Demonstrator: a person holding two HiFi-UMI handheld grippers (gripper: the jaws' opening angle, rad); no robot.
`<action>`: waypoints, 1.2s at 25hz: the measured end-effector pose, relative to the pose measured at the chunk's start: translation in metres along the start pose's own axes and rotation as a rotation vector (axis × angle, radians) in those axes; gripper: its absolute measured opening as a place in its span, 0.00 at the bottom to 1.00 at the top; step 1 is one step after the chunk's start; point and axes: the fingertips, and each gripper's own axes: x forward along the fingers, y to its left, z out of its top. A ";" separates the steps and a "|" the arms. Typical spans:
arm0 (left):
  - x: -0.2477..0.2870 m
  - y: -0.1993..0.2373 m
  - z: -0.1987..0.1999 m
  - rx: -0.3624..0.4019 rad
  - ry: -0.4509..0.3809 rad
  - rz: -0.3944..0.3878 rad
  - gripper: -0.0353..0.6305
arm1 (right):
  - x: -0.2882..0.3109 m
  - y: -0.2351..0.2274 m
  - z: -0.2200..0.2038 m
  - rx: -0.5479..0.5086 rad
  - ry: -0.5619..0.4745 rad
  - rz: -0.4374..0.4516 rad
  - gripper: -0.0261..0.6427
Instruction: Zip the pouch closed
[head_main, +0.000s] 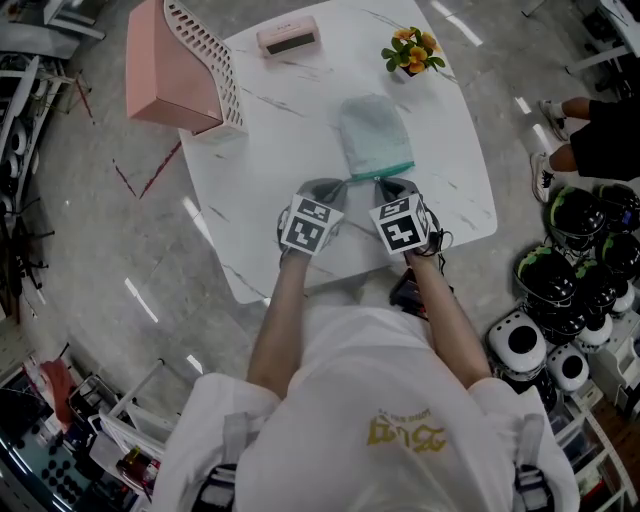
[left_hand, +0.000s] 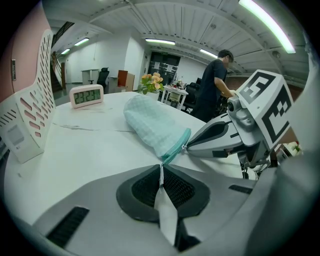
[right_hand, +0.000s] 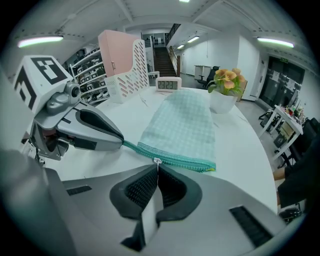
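Note:
A pale green checked pouch lies flat on the white marble table, its teal zipper edge facing me. My left gripper is shut on the left end of the zipper tape; in the left gripper view that teal end runs into the closed jaws. My right gripper is shut on the small silver zipper pull, which sits part way along the zipper in the right gripper view. The two grippers are close side by side at the pouch's near edge.
A pink file holder stands at the table's far left, with a small digital clock and a flower pot at the far edge. Helmets sit on the floor at right, near a standing person.

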 end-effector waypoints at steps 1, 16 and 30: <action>-0.001 0.002 0.000 -0.004 -0.001 0.003 0.11 | 0.000 -0.001 0.000 0.001 0.001 -0.002 0.06; -0.005 0.020 -0.002 -0.049 -0.001 0.040 0.11 | -0.002 -0.017 -0.002 0.001 0.013 -0.029 0.06; -0.011 0.034 -0.003 -0.071 -0.009 0.080 0.11 | -0.007 -0.042 -0.008 0.041 0.018 -0.073 0.06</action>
